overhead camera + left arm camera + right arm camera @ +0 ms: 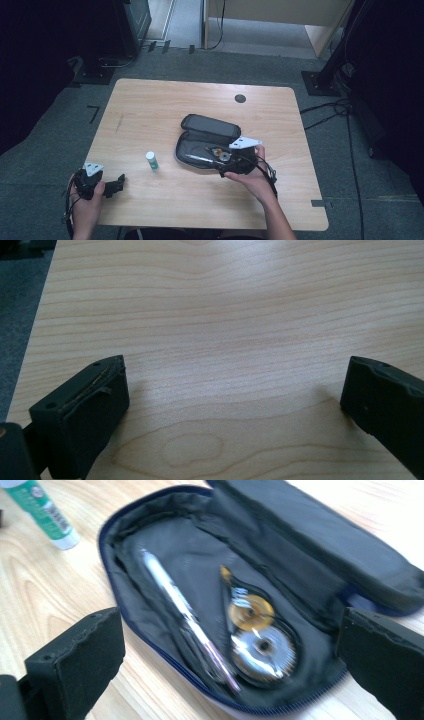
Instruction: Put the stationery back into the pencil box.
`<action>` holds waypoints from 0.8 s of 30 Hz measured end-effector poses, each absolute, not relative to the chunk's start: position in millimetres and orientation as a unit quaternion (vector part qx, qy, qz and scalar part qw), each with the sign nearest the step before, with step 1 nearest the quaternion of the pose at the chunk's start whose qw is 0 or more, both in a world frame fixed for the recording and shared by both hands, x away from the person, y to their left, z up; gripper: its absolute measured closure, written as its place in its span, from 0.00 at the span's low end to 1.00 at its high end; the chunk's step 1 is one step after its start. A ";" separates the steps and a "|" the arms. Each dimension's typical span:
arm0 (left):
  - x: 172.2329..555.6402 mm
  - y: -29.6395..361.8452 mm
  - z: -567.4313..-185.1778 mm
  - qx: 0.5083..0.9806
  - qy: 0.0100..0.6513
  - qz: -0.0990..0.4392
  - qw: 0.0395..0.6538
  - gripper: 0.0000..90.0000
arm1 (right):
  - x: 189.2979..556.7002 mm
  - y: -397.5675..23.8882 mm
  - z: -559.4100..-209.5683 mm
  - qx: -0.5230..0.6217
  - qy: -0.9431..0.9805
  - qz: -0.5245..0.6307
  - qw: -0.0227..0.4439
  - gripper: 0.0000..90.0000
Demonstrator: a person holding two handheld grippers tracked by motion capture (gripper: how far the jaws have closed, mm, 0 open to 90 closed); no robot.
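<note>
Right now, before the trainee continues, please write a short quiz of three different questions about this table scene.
1. True or false: the pencil case lies open on the table.
2. What stands left of the case in the high view? A) a glue stick B) a mug C) a book
3. Name the two things inside the case.

Key
1. True; its lid is folded back.
2. A, the glue stick, upright and apart from the case.
3. A pen and a correction tape dispenser, side by side, in front of the open right hand-held gripper.
</note>
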State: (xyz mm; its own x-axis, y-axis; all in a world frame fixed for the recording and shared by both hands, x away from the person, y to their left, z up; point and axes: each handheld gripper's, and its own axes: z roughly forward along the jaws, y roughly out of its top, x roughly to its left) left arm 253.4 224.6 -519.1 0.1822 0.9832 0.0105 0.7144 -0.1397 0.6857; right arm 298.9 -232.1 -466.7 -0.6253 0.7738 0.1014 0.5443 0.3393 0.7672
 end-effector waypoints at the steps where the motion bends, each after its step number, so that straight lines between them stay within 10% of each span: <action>1: 253.4 224.6 -519.1 0.716 0.593 0.240 0.280 0.00 | 297.3 -234.9 -466.7 0.414 0.802 0.404 0.149 0.00; 24: 253.4 224.5 -519.1 0.716 0.593 0.240 0.281 0.00 | 265.9 -307.5 -471.6 0.488 0.758 0.392 0.182 0.00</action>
State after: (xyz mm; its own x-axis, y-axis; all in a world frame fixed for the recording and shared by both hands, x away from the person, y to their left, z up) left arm 253.4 224.5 -519.1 0.1821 0.9832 0.0104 0.7143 -0.1395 0.6857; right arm 265.9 -307.5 -471.6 -0.4573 0.8829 0.1070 0.5979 0.2161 0.7719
